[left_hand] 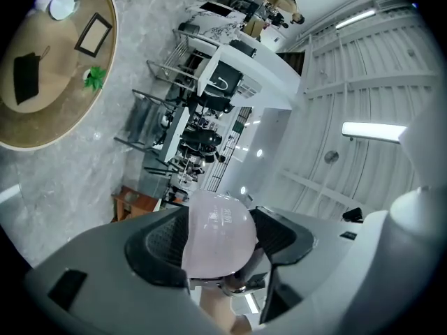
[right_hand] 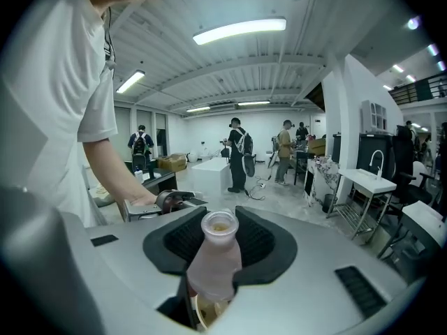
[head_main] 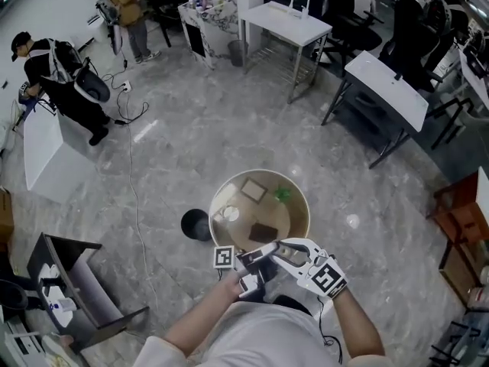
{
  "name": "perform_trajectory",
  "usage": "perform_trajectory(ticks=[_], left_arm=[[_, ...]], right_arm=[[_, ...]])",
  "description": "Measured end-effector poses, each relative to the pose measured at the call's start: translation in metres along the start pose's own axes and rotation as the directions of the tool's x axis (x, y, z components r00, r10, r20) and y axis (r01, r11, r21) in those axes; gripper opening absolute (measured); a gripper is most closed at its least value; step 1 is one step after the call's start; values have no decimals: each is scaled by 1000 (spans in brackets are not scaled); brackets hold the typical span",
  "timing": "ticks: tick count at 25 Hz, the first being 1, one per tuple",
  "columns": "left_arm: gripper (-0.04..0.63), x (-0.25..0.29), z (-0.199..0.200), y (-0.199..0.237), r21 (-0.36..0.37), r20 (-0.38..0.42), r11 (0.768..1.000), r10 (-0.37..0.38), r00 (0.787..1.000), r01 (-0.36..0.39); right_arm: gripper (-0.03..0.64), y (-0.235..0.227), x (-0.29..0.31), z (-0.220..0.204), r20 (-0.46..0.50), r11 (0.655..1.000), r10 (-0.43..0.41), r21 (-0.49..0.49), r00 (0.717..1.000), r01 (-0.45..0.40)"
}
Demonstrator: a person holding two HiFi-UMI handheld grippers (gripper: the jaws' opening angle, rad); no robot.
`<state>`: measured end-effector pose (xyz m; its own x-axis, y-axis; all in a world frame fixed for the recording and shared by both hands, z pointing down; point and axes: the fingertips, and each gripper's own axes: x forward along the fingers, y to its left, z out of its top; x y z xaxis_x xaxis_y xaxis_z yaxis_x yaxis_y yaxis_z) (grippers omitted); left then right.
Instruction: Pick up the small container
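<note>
**Item:** small container, a frosted bottle (right_hand: pixel 215 260) with an open neck.
**Location:** clamped between the fingers of the right gripper (right_hand: pixel 220 246), neck pointing out along them. It is off the counter (head_main: pixel 294 220) and close to the person's chest.
**Companion piece:** a pale domed cap (left_hand: pixel 216 229) (a cap by its shape, not certain), clamped between the fingers of the left gripper (left_hand: pixel 222 246).
**Counter:** round, below and ahead of both grippers. It carries a frame (head_main: pixel 253 189) and a dark pad (head_main: pixel 263 230), neither touched.
**Status, judged:** the pick-up looks as good as done, and the step in hand is carrying the bottle clear.
**Handling notes:**
- Squeeze no harder, since the thin frosted wall may give.
- Watch the tilt, because an open mouth spills whatever is inside.
- Bring cap and neck together only in line, slowly, so that neither gripper knocks the other.
</note>
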<state>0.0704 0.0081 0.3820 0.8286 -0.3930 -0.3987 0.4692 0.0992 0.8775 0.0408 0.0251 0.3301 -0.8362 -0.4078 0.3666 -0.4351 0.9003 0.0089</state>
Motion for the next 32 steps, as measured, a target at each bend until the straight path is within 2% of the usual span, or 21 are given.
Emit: perform_trajectory(ticks=[6, 12, 20, 25, 32], left_arm=[[296, -5, -65, 5, 29, 26, 999, 30, 999, -31], [296, 2, -127, 20, 49, 58, 998, 24, 998, -27], [296, -22, -196, 22, 69, 114, 998, 3, 993, -11], [296, -33, -223, 11, 92, 140, 996, 10, 990, -23], [296, -60, -234, -5, 97, 152, 995, 16, 988, -31]], right_arm=[[143, 47, -47, -5, 32, 1000, 20, 3, 999, -20], [143, 84, -100, -19, 36, 998, 51, -27, 998, -50], [143, 150, -136, -23, 49, 993, 97, -66, 994, -94], [143, 178, -150, -15, 61, 989, 129, -78, 990, -124], [144, 206, -138, -4, 68, 987, 140, -85, 988, -134]])
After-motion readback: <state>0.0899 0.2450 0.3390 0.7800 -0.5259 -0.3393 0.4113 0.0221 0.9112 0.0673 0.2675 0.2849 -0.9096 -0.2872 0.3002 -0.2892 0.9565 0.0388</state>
